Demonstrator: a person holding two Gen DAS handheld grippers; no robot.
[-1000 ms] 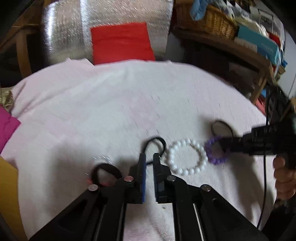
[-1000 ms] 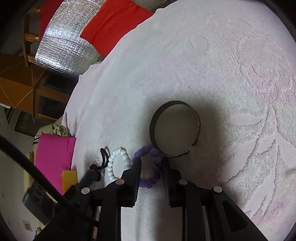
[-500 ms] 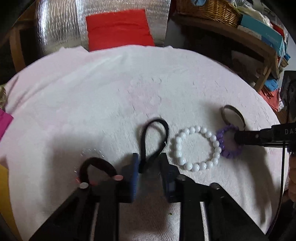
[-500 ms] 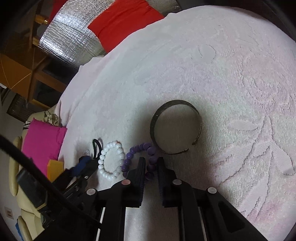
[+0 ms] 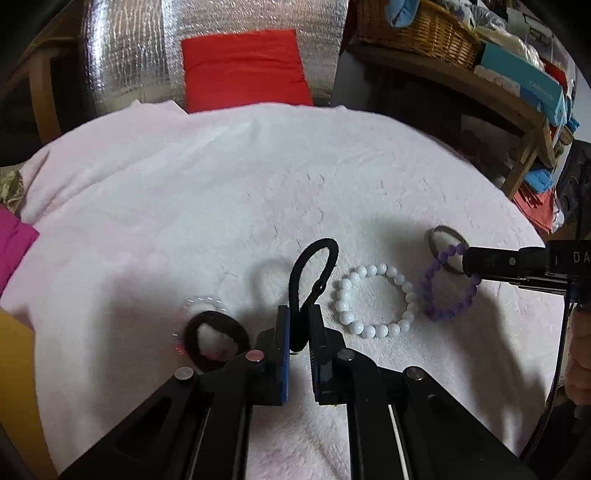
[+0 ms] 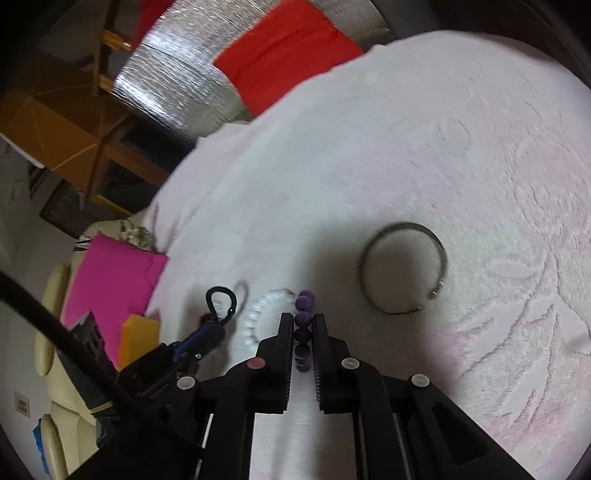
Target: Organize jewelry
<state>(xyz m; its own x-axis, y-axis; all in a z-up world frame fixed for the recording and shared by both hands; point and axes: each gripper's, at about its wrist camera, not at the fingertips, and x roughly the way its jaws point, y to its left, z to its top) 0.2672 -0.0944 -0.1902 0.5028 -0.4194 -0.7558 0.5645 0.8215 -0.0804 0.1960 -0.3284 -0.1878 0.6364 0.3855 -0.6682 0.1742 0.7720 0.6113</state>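
On a round table draped in a pale pink, textured cloth, several bracelets lie in a row. Near the left wrist camera, the left gripper has its jaws closed most of the way onto a black cord loop, which stands up from the cloth between them. Just left of it lies a dark band bracelet over a faint ring of clear beads. Right of the loop rests a white bead bracelet, round and glossy. Beyond that, the right gripper reaches in from the right, jaws pinched narrowly on a purple bead bracelet, lifted on edge. Behind the purple beads lies an open metal bangle, thin and grey, flat on the cloth.

Past the far edge stand a silver quilted cushion with a red cloth over it, and to the right a wicker basket on a wooden shelf. White letters "DA" show on the right gripper body; a teal box's label is too small to read.
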